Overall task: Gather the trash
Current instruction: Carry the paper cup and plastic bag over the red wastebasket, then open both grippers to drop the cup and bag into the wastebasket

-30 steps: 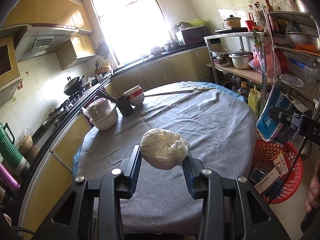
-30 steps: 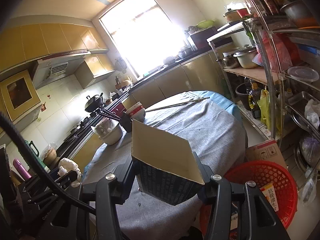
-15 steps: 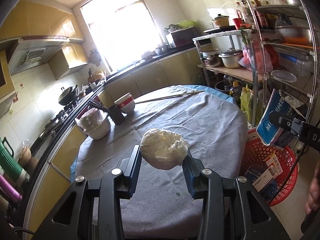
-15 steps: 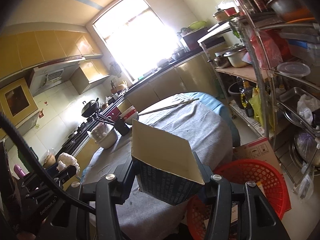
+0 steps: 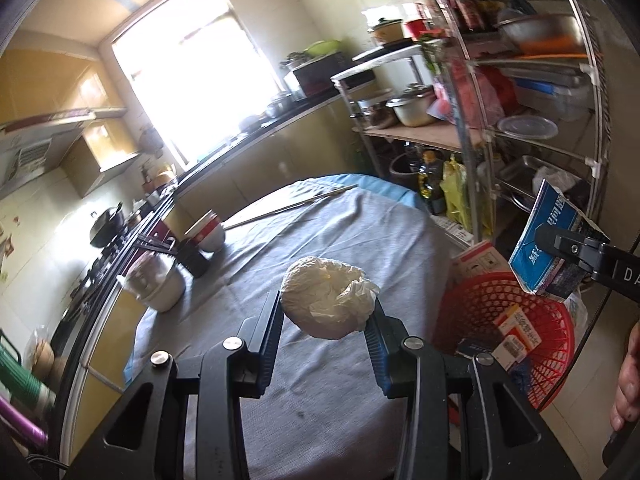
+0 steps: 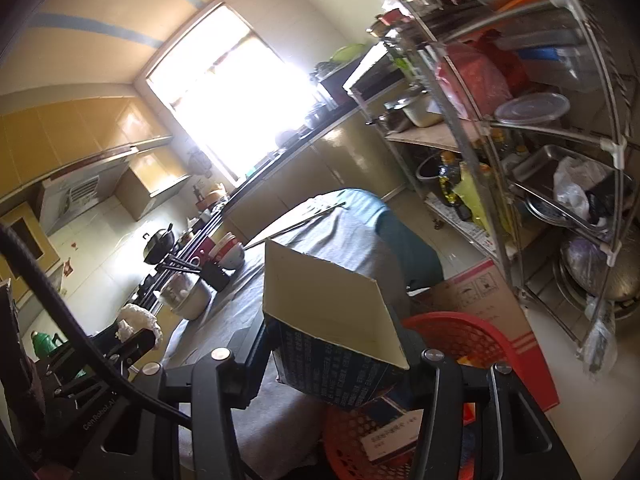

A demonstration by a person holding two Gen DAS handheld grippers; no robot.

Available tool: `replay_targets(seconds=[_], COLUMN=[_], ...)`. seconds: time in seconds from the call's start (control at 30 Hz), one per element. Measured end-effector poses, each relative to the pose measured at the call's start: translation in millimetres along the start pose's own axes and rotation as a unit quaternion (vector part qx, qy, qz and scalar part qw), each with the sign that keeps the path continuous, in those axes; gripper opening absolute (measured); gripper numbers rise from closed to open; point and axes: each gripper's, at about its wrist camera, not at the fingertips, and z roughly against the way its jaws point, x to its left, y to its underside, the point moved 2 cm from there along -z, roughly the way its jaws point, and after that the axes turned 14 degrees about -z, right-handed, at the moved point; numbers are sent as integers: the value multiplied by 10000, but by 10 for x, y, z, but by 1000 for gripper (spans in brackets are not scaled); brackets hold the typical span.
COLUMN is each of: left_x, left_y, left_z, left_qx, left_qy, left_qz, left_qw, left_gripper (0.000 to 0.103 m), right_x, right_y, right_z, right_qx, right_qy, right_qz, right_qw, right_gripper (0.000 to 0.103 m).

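The left wrist view is showing the left tool (image 5: 326, 320) clamping a crumpled white plastic wad (image 5: 326, 304) between its blue-padded fingers (image 5: 270, 332), above the grey-clothed desk (image 5: 328, 232). Only this view is showing the red basket (image 5: 532, 344) whole, sitting on the floor just beside the desk edge and holding small printed packets (image 5: 516, 328). At the right of this view the right tool (image 5: 576, 250) is appearing from the side, gripping a blue printed carton (image 5: 548, 248) above the basket. A hand (image 5: 628, 376) is showing at the frame edge.

The right wrist view is looking into the open top of the same carton (image 6: 336, 340), which is sitting tilted between the right tool (image 6: 336, 364) fingers, partly apart and pressing on its sides. Below it the basket (image 6: 460, 332) rim is showing, with a cardboard box (image 6: 488, 300) just behind. At the far left of this view the left tool (image 6: 136, 330) is appearing with the wad (image 6: 138, 318).
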Motion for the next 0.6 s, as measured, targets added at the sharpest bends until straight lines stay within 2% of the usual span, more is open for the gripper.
replay_targets(seconds=[0.27,0.6], left_x=[-274,-584], left_y=[-204,-388], left_z=[-1,-9], left_qx=[-109,-262], left_qy=[118,330], left_qz=[-352,-665], left_qw=[9993,9969], left_gripper=[41,41], right_x=[-337,-560], right_y=[-111,-194], right_z=[103,204], right_qx=[-105,-206], right_qy=[141,293], right_qz=[-331,-540], right_qw=[9993,9979], right_gripper=[54,54])
